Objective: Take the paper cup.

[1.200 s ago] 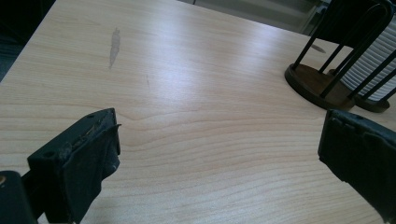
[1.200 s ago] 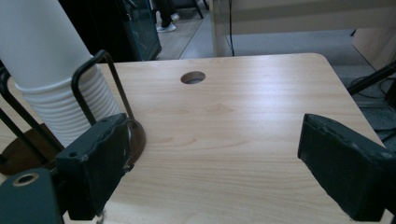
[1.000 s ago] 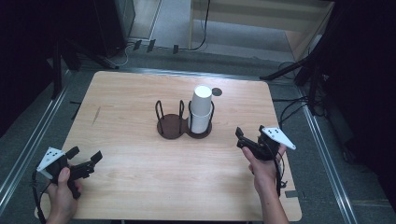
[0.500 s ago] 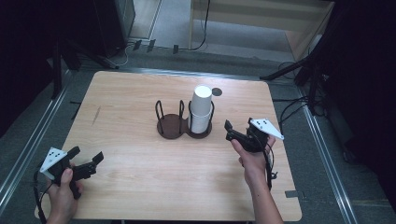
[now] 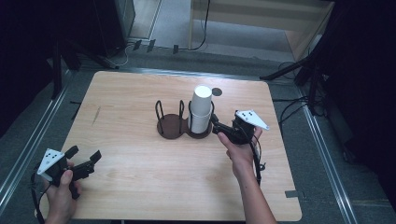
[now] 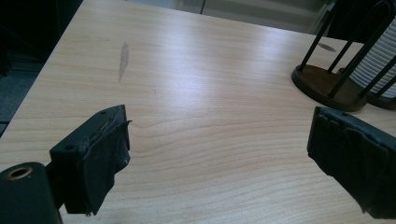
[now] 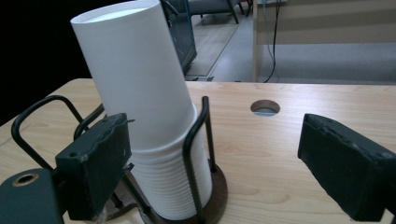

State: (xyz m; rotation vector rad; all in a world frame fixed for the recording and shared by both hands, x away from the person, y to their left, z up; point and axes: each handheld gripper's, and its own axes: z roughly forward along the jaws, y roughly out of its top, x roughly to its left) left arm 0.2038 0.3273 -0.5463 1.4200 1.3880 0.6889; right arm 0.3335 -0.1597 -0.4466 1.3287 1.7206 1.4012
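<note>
No readable text, labels, brands or numbers anywhere. The stack of plain white paper cups (image 5: 201,112) is unprinted, the dark wire-and-wood cup holder (image 5: 180,125) bears no marking, and the light wooden table (image 5: 140,177) has only a grey smudge. The grey three-cornered plates on the grippers show small dark dots, not characters.

A: Where did the cup stack (image 5: 201,108) stand?

B: At the middle of the frame, in the right ring of the holder (image 5: 171,125); the left ring was beside it.

A: And the grippers?

B: The right gripper (image 5: 223,129) sat just right of the stack, the left gripper (image 5: 87,163) at lower left, near the table (image 5: 140,177) edge. A hole (image 5: 216,92) lay behind the stack.
</note>
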